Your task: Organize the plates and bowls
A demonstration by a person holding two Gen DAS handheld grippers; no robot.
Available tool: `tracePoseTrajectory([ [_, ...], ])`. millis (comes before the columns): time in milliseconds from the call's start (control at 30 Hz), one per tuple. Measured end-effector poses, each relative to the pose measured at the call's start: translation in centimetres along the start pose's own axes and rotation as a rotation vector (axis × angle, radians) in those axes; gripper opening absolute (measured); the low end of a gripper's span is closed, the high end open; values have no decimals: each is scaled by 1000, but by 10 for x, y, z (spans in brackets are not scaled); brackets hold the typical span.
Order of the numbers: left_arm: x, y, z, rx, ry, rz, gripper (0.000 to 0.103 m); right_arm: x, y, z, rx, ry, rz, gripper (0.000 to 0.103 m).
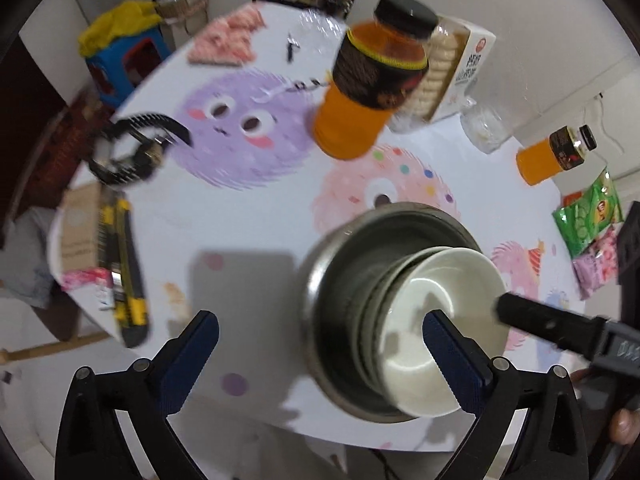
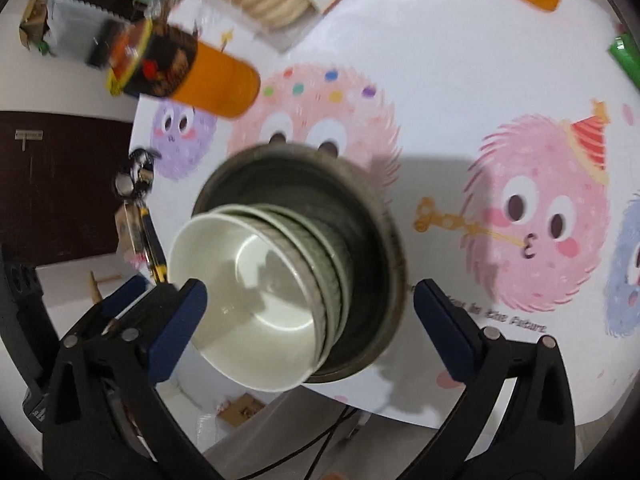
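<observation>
**A leaning stack of bowls in a steel pan, both tongs wide**

We judge the white bowls [image 2: 256, 304] to be ceramic: stiff, smooth, probably slippery on the glaze, and likely to chip if they knock the metal. They look light one at a time but heavier as a stack. The sensible hold, in our view, is on the rim of the topmost bowl, one pad inside and one outside, since the wall is thin enough there and the curved belly offers nothing to pinch.

The bowls are nested, several deep, and the stack tilts toward the near edge of the counter [image 2: 440, 80]. They sit inside a round steel pan [image 2: 372, 216] with dull grey walls. The top bowl is plain, off-white, glossy inside, its rim jutting out over the pan's near edge.

Our left tongs [image 1: 320, 352] stand wide and empty, one finger in front of the top bowl's rim. Our right tongs [image 2: 310, 312] are also spread wide, holding nothing, the left pad just beside the bowl's outer wall; we cannot tell whether it touches.
</observation>
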State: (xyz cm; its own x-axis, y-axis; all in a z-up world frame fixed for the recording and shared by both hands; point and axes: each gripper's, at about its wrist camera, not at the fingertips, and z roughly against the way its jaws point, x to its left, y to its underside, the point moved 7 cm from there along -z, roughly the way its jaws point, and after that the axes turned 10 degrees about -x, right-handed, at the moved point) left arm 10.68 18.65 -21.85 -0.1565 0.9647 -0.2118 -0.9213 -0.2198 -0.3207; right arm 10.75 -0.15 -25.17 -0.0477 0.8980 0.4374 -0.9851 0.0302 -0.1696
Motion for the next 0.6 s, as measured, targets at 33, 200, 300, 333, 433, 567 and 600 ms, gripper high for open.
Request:
tracePoseTrajectory([
  [33,1,0,4,-4,-10,-9,103,1,-1,6,-22,0,1,103],
  [200,2,6,19,-41,-55,-77,103,6,0,37,-123,0,13,103],
  [300,1,8,24,-55,-69,-116,103,4,5,53,-176,35,38,103],
  [333,1,10,25,-55,-74,-120,103,4,8,56,-191,40,36,103],
  [433,0,10,32,-81,-83,-149,103,0,14,65,-232,48,11,103],
  [567,-1,7,44,-137,-80,-172,103,-7,25,80,-271,70,3,103],
  [600,0,6,48,-152,-97,-180,103,-7,28,82,-281,77,1,103],
])
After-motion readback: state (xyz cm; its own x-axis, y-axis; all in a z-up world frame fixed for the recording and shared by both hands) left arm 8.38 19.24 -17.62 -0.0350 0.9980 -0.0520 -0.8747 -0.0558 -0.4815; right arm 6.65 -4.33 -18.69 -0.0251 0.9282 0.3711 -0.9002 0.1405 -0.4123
